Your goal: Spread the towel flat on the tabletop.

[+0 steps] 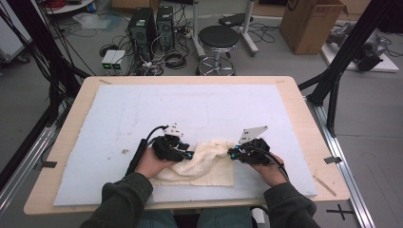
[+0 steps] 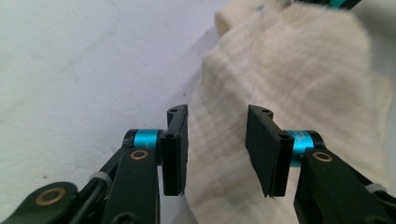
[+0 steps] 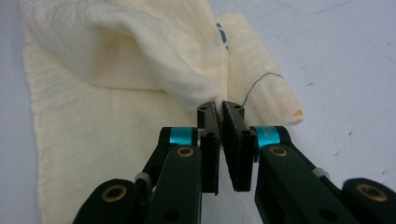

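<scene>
Cloth point(image 1: 202, 166) on foam mat point(image 1: 119, 123), right gripper point(image 1: 233, 153) pinching

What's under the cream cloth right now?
The cream cloth lies on the pale blue mat, which covers the wooden table. The right tongs pinch a raised fold with a flat layer beneath. Anything under that layer is hidden.

A cream, ribbed cloth point(image 1: 204, 164) lies folded and rumpled on the pale blue mat point(image 1: 119, 118) near the table's front edge, one fold lifted.
</scene>
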Available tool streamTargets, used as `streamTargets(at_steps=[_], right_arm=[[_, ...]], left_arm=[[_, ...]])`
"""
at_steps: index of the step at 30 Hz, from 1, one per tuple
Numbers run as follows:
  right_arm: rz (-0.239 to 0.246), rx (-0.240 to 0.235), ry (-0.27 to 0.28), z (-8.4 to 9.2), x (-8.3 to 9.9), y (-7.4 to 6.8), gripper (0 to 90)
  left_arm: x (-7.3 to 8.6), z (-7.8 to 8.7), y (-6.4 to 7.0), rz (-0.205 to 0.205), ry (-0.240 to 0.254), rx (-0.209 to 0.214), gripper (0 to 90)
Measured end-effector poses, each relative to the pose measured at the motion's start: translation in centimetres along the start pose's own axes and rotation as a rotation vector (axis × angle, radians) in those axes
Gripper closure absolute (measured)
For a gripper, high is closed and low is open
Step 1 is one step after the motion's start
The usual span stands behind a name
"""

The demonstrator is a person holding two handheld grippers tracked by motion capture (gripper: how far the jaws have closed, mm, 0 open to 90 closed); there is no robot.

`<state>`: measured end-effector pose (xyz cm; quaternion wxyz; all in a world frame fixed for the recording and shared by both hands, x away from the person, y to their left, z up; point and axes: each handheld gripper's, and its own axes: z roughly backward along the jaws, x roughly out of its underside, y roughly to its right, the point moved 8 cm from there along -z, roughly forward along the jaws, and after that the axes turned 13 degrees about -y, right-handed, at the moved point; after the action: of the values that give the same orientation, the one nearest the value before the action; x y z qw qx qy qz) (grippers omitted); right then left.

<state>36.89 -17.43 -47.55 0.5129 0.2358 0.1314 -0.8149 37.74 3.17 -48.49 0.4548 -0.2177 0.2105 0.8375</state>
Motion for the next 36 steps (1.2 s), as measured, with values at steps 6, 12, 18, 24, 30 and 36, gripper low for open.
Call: streamTargets(at_steps=[6, 12, 18, 24, 30, 36], right_arm=[[-0.004, 0.004, 0.022, 0.1, -0.4, 0.3, 85.1], [-0.016, 0.016, 0.069, 0.7, -1.9, 0.8, 84.9], [-0.015, 0.009, 0.075, 1.3, -2.6, 1.1, 84.8], [-0.022, 0.008, 0.053, 0.8, -2.1, 1.2, 84.7], [-0.009, 0.005, 0.057, 0.1, -2.8, 1.1, 84.6], [-0.028, 0.009, 0.083, 0.5, -3.6, 1.2, 82.5]], left_arm=[[0.0, 0.5, -0.3, -0.029, 0.01, -0.054, 89.6], [0.1, 3.1, -1.9, 0.033, 0.1, -0.12, 89.8], [-0.4, 1.1, -1.6, 0.078, 0.088, -0.023, 65.0], [-0.3, -1.0, -0.7, 0.001, -0.003, -0.056, 71.1], [-0.5, -0.1, -1.1, 0.003, 0.023, -0.112, 87.7], [-0.7, 2.3, -2.4, 0.032, 0.103, -0.194, 88.0]])
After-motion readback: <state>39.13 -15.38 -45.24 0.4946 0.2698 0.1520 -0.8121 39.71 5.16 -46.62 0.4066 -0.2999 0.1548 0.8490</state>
